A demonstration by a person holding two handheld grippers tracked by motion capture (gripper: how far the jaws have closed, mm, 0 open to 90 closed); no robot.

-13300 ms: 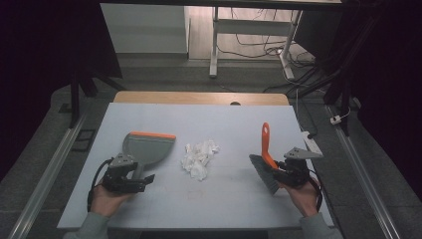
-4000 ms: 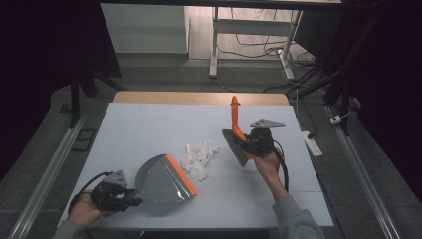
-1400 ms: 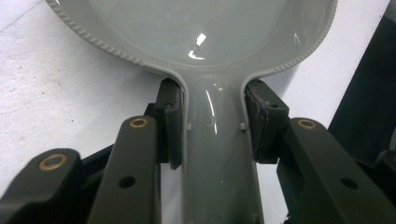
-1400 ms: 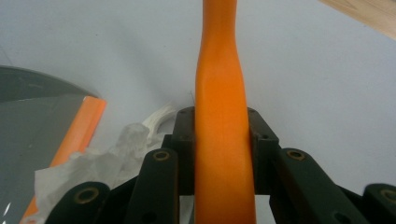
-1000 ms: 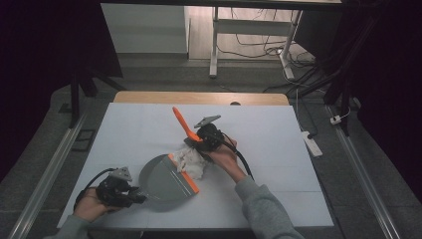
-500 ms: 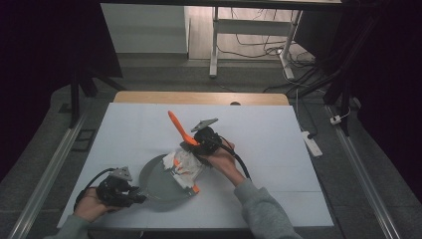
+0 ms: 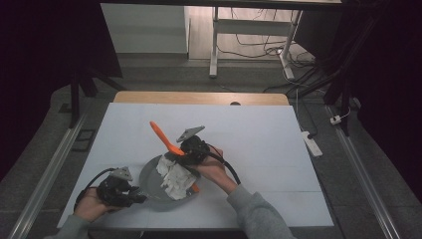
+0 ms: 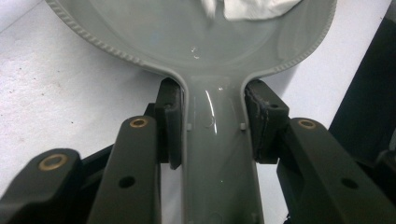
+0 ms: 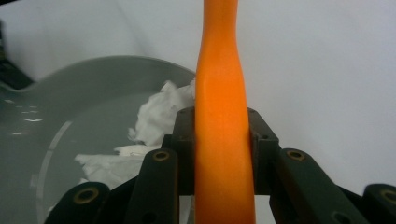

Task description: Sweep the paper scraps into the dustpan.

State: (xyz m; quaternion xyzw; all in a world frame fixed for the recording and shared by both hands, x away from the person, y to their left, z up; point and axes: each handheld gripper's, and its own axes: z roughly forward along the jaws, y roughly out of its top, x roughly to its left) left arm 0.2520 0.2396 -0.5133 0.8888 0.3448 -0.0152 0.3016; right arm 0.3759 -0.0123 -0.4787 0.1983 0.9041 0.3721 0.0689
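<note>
The left gripper (image 8: 212, 126) clamps the dustpan (image 7: 152, 181) handle near the table's (image 7: 268, 134) front left, pan mouth facing right; the right gripper (image 9: 219, 135) grips the brush (image 7: 164, 137), orange handle slanting up-left, over the tissue (image 7: 174, 179) in the pan.

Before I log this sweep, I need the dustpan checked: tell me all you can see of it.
The dustpan is grey, glossy, plastic-looking, with a round shallow pan, a ribbed rim and a narrow handle. It lies flat on the white table. The left tongs clamp its handle from both sides. Crumpled white paper sits in the pan.
</note>
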